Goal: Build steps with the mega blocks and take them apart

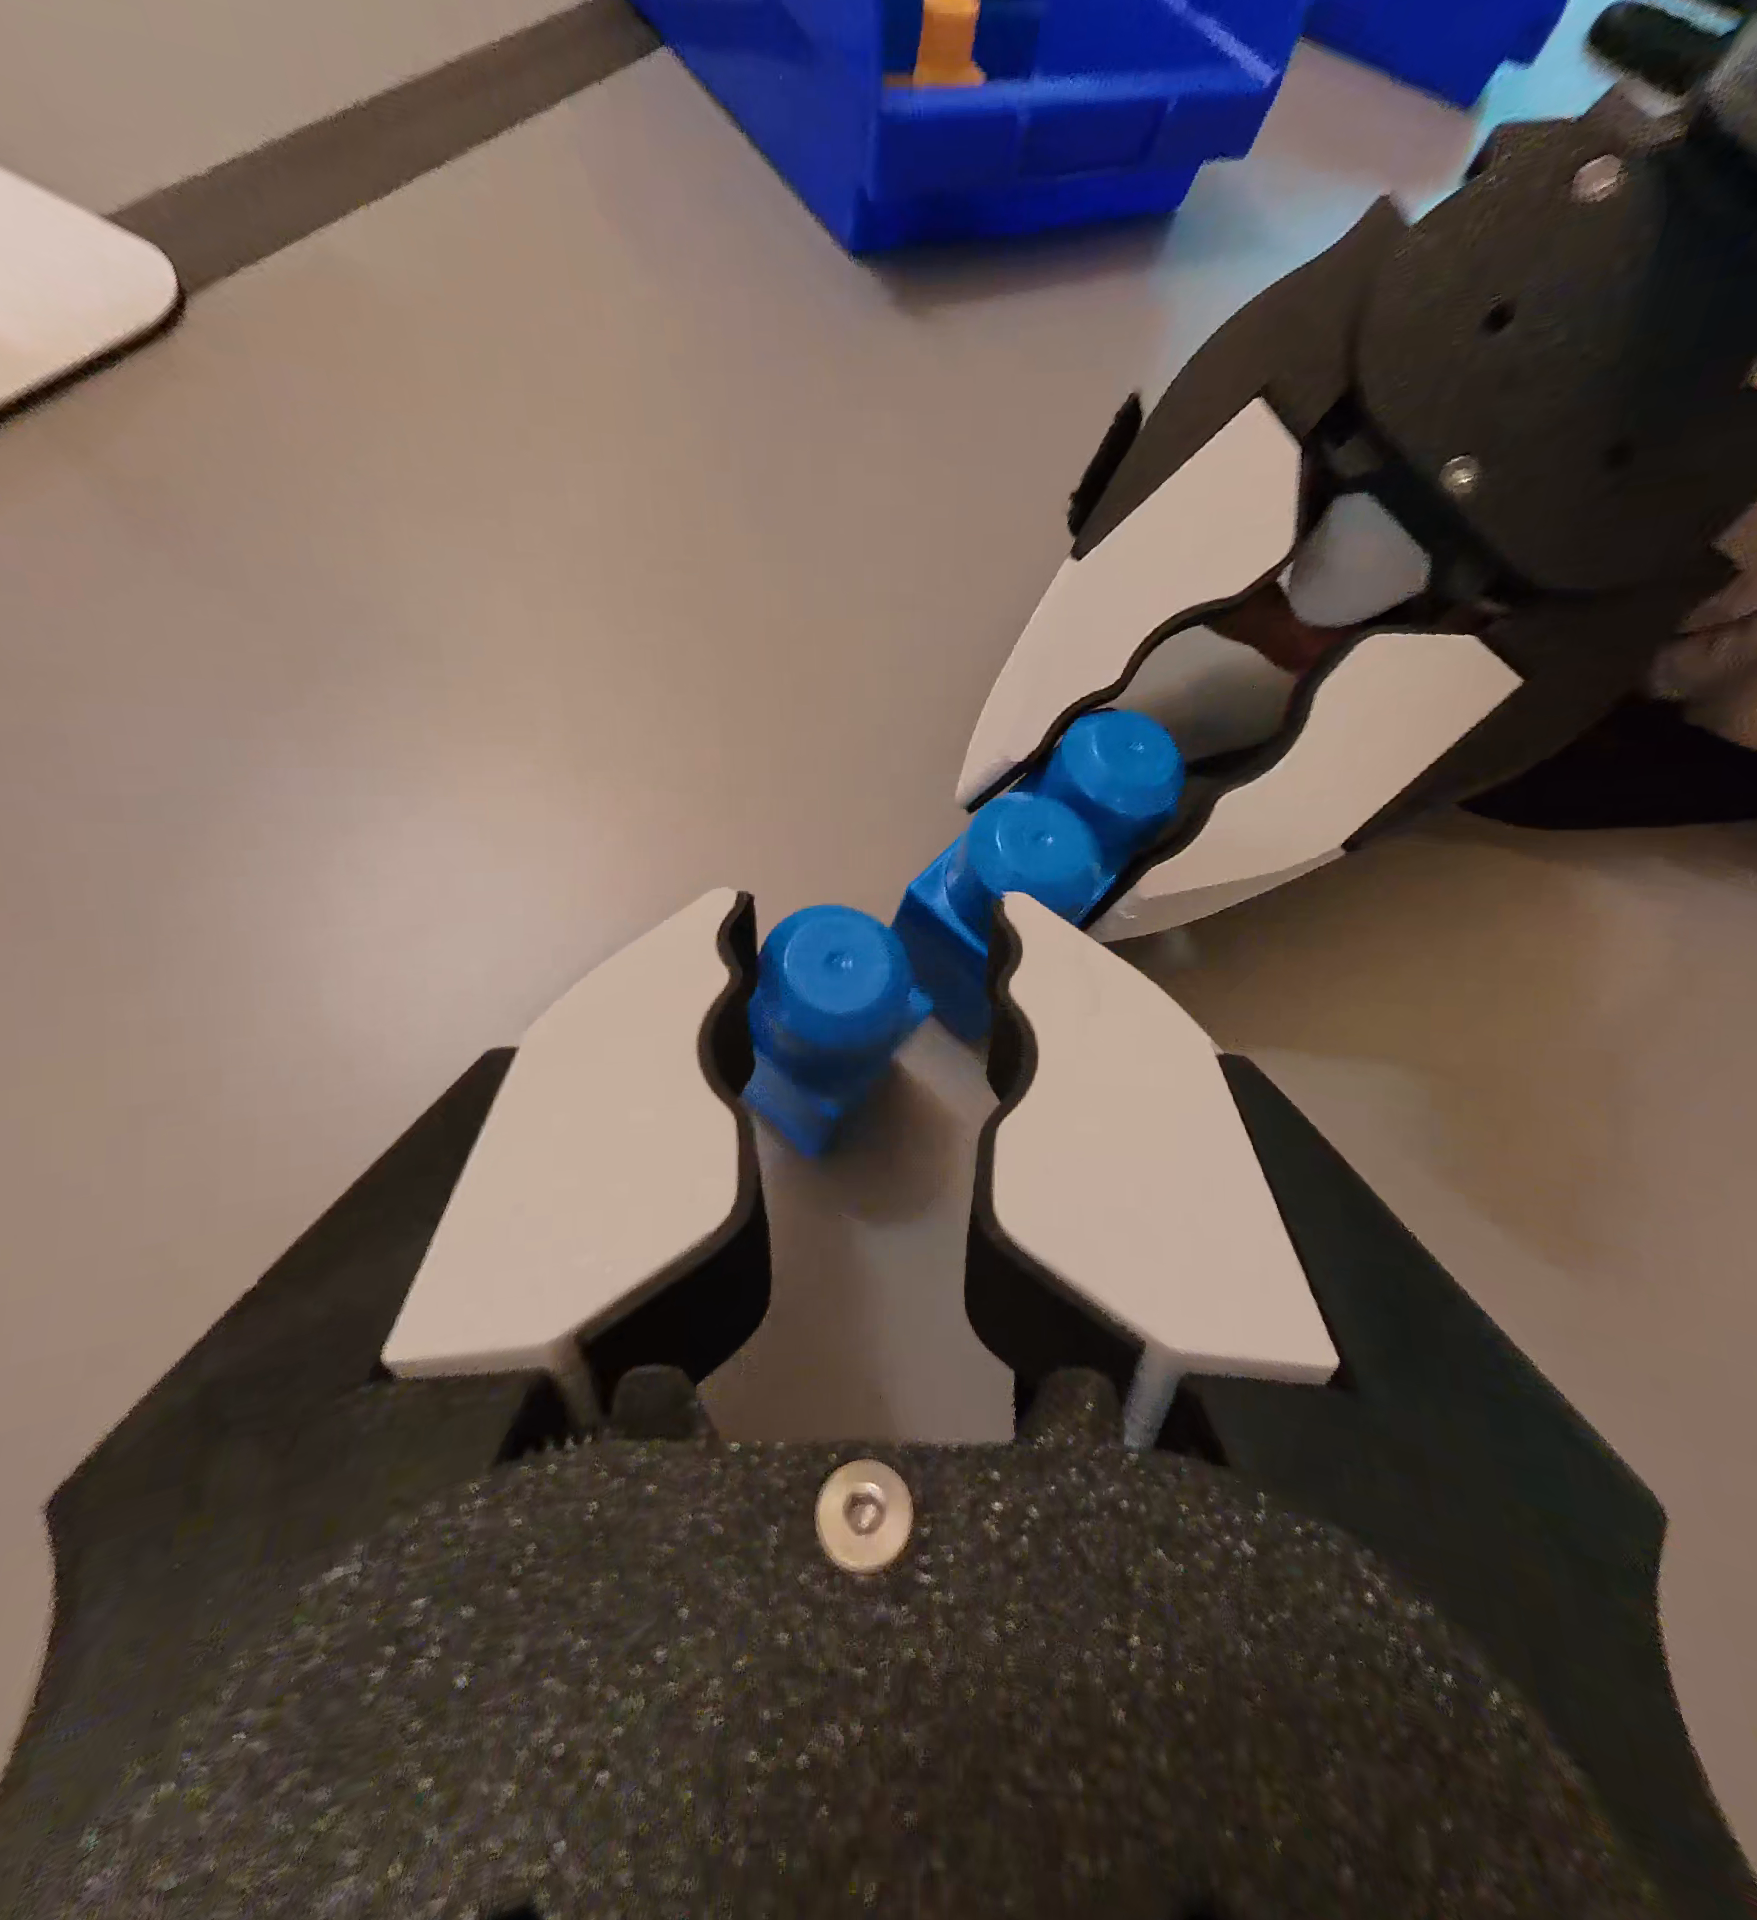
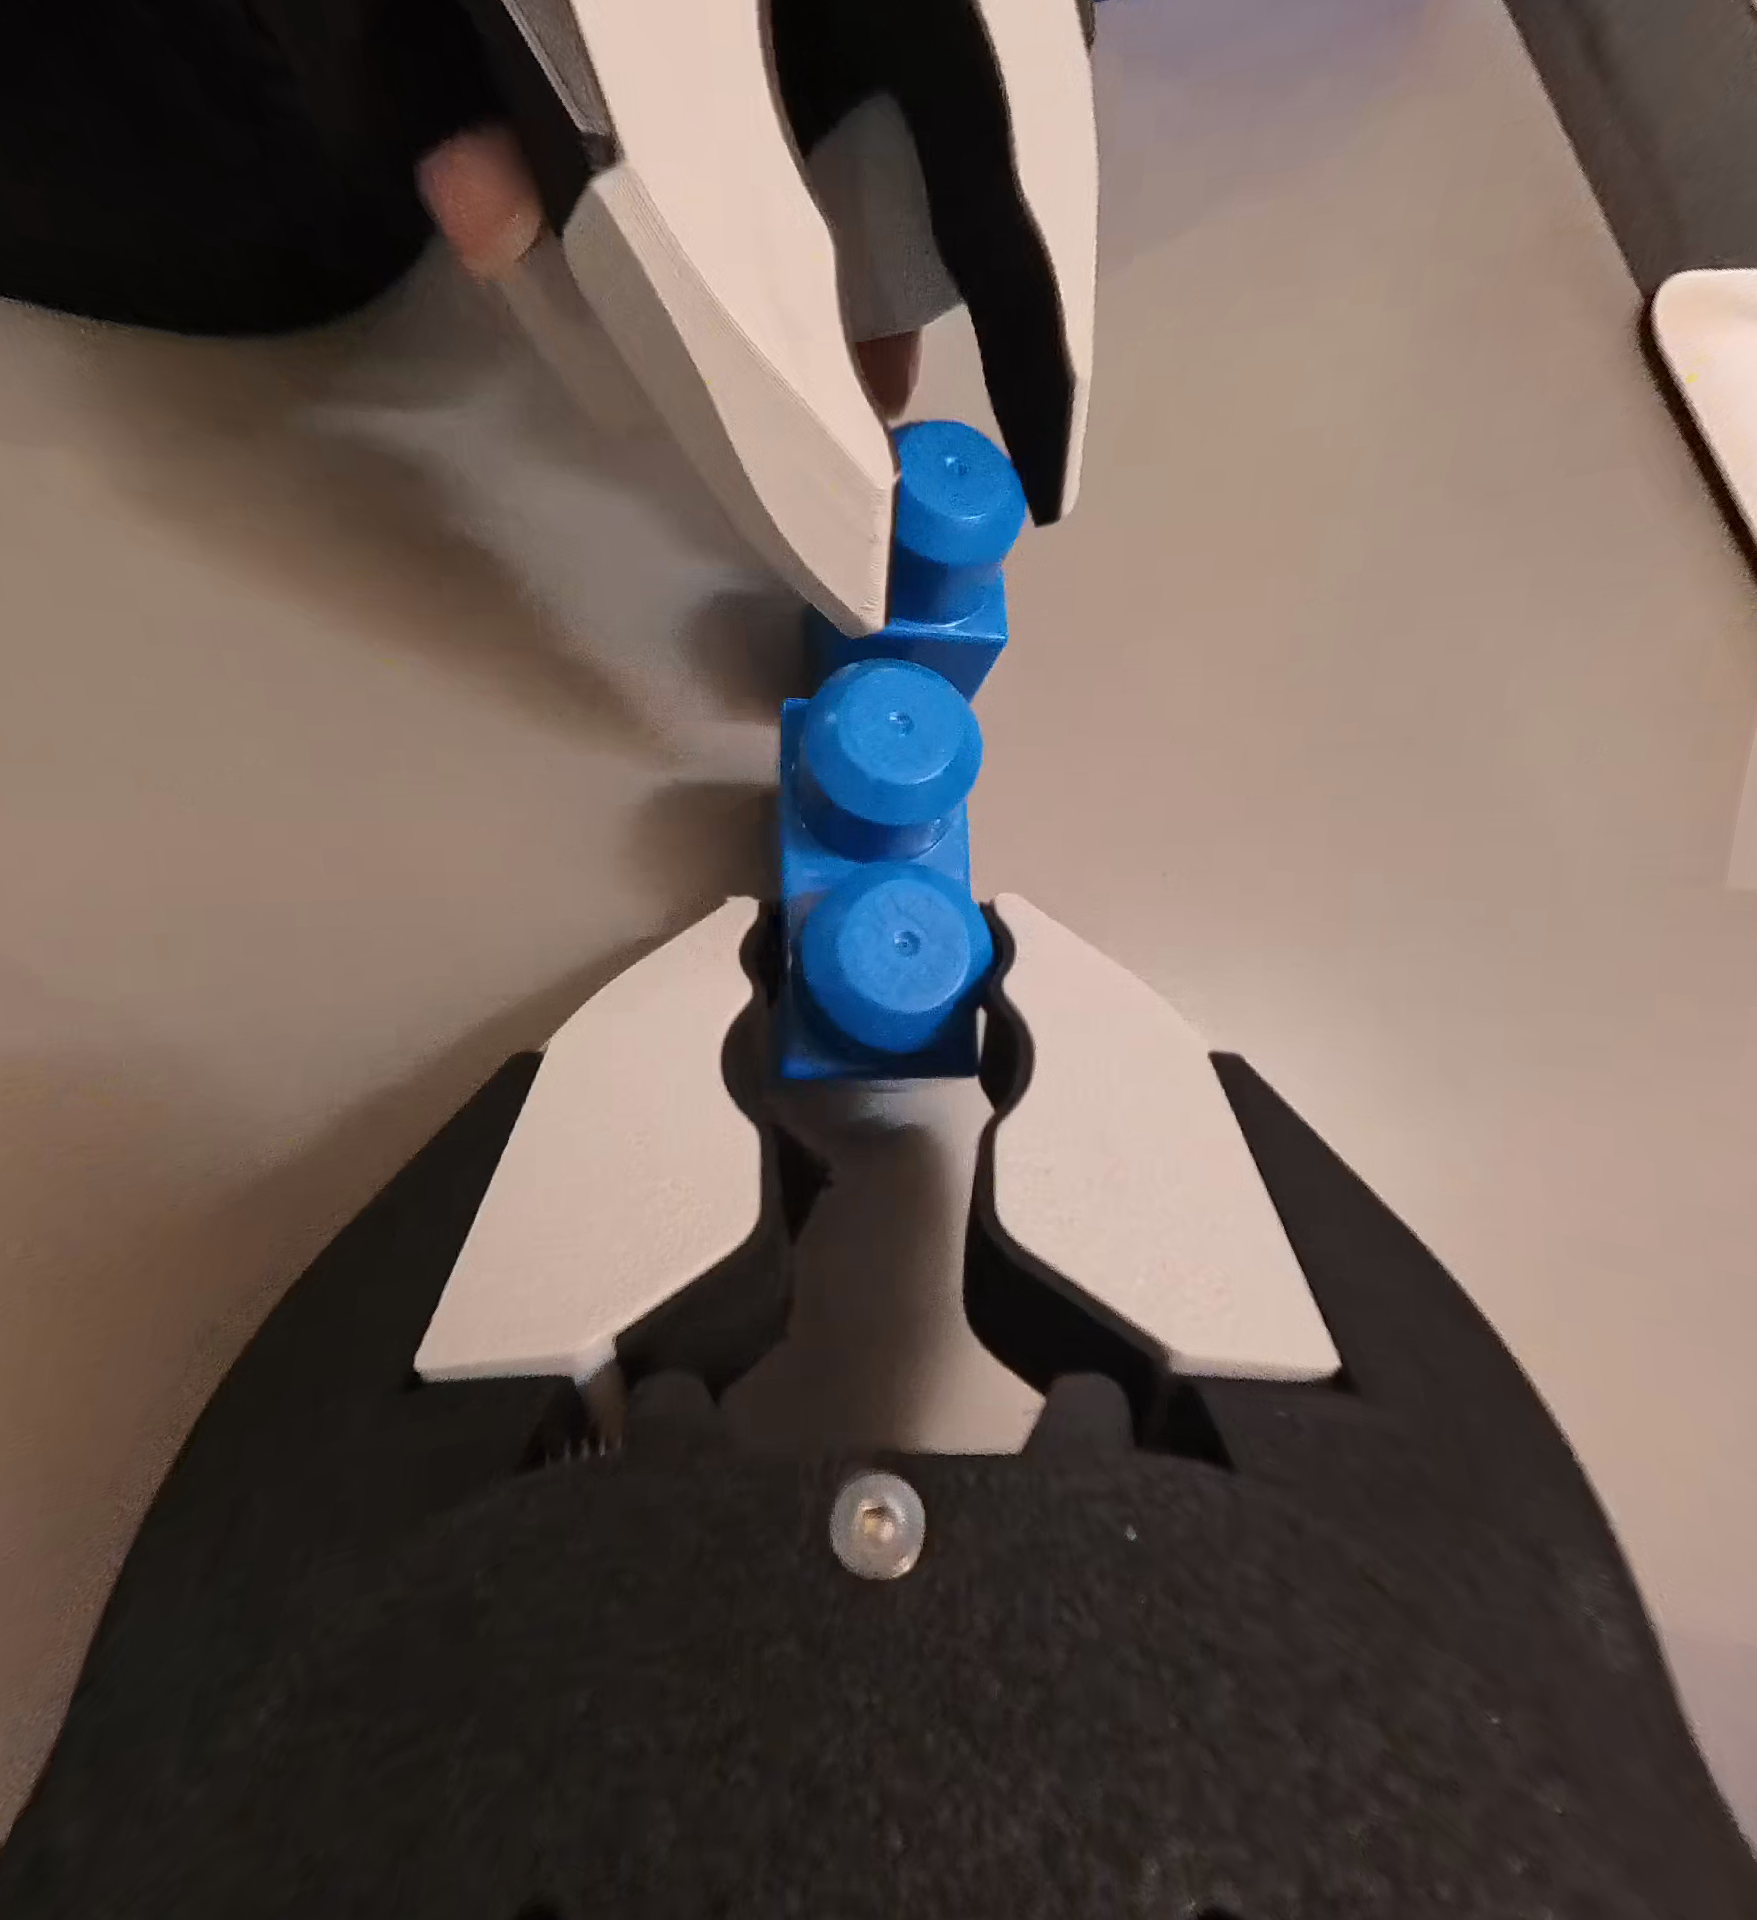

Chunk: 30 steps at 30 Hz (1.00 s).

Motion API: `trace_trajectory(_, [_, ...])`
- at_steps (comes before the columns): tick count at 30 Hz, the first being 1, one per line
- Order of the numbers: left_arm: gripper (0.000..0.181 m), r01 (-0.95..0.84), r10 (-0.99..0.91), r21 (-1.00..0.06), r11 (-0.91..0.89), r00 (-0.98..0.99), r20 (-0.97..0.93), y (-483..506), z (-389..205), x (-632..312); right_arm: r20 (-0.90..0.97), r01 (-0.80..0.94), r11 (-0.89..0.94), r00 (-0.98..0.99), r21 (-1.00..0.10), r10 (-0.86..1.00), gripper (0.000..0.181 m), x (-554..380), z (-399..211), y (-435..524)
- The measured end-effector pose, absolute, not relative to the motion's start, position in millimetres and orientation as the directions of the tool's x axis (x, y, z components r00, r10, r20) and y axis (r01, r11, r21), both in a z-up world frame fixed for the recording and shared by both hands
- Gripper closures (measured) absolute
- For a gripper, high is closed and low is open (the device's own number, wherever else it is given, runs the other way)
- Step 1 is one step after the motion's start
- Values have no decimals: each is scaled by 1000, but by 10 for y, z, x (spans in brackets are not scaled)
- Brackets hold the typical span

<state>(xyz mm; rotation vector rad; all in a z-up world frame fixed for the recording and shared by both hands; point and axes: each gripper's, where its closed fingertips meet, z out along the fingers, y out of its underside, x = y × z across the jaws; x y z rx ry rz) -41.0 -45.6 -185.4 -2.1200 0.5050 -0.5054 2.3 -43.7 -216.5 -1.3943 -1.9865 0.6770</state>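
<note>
The right gripper [image 2: 882,971] is clamped on the near end of a blue plastic two-stud mega block [image 2: 879,873], its pads pressed against the block's sides, probably to brace that piece. At twelve o'clock in the right wrist view the left gripper [image 2: 957,520] closes around a smaller blue single-stud mega block [image 2: 952,551]; one finger touches it, but a sliver of gap shows at the other, so I cannot tell whether the grip is firm. The two blocks touch end to end, the small one tilted and a little skewed, which suggests a piece being seated or pried off; which, I cannot say.

In the left wrist view, both sit low over the grey-brown tabletop [image 1: 438,675]. A blue plastic bin [image 1: 1009,156] with an orange piece [image 1: 941,47] inside lies at one o'clock, well apart, and a white rounded board [image 1: 12,301] at ten o'clock. Nothing lies between the grippers but the blocks themselves; the opposed tips crowd each other.
</note>
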Motion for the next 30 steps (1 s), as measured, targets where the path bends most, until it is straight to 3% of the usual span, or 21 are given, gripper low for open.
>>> trace_trajectory(1, [139, -162, -535, -840, -517, 827, 169, -459, -1814, -396, 172, 631, 298, -254, -716, 952, 145, 33, -2149, -440])
trace_trajectory(4, [134, -91, -589, -889, -450, 778, 218, -483, -1614, -314, 74, 536, 188, -227, -823, 971, 145, 12, -1924, -461])
trace_trajectory(8, [125, 151, -688, -919, -364, 621, 375, -584, -1136, -243, -61, 220, -12, -219, -975, 974, 146, -29, -1292, -499])
trace_trajectory(11, [126, 243, -738, -929, -281, 564, 371, -653, -866, -274, -111, 42, -104, -238, -994, 965, 146, -19, -947, -525])
trace_trajectory(16, [129, 252, -788, -946, -205, 530, 312, -751, -705, -157, -190, -102, -231, -306, -968, 933, 145, -99, -665, -688])
trace_trajectory(20, [146, 287, -802, -940, -185, 508, 313, -799, -621, -188, -210, -138, -264, -315, -955, 926, 145, -197, -622, -787])
trace_trajectory(24, [146, 266, -808, -952, -152, 521, 275, -832, -571, -252, -190, -105, -235, -323, -966, 927, 145, -257, -630, -826])
trace_trajectory(30, [146, 263, -776, -962, -67, 592, 216, -838, -429, -581, -27, 173, 10, -214, -985, 977, 128, -418, -1057, -634])
